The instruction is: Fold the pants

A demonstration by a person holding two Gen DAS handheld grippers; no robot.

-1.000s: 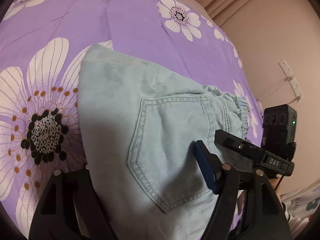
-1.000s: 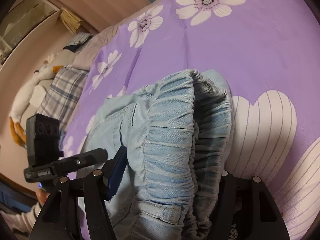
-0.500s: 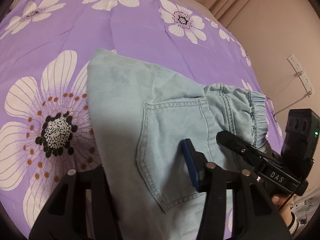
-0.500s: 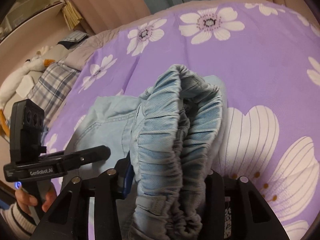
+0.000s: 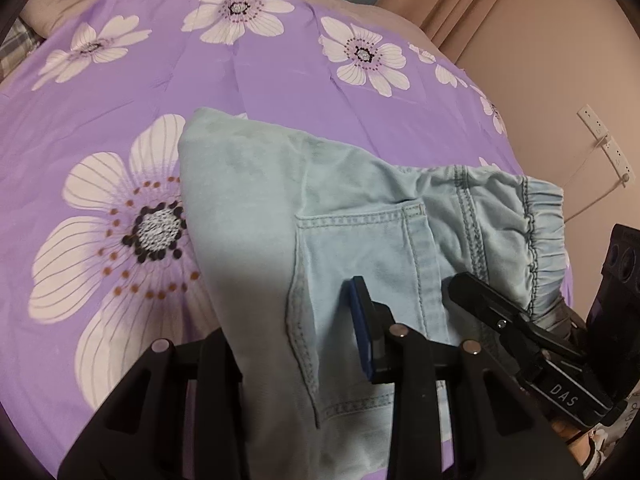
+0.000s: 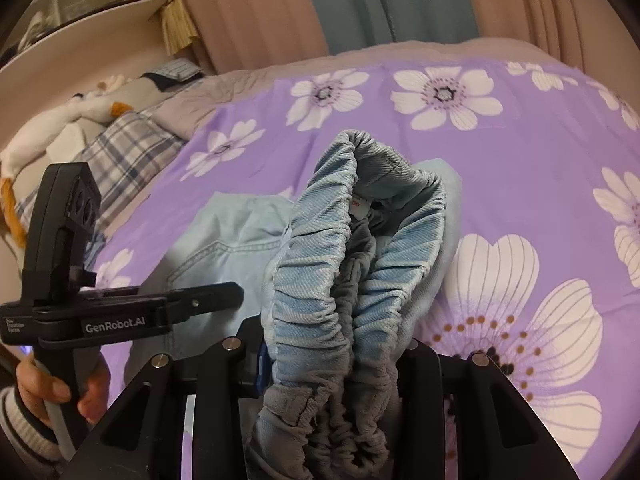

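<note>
Lifting the light blue denim pants [image 5: 360,216] off the purple flowered bed [image 5: 280,92], the left tool [image 5: 296,344] and right tool [image 6: 332,364] are closing on bunched cloth. The fold looks barely begun; laying flat remains.

Purple flowered bedspread [image 5: 280,80], plaid pillow [image 6: 120,148], curtains [image 6: 360,8].

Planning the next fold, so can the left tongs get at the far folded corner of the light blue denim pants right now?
Probably not: the left tongs are closing around the light blue denim pants beside the back pocket.
</note>
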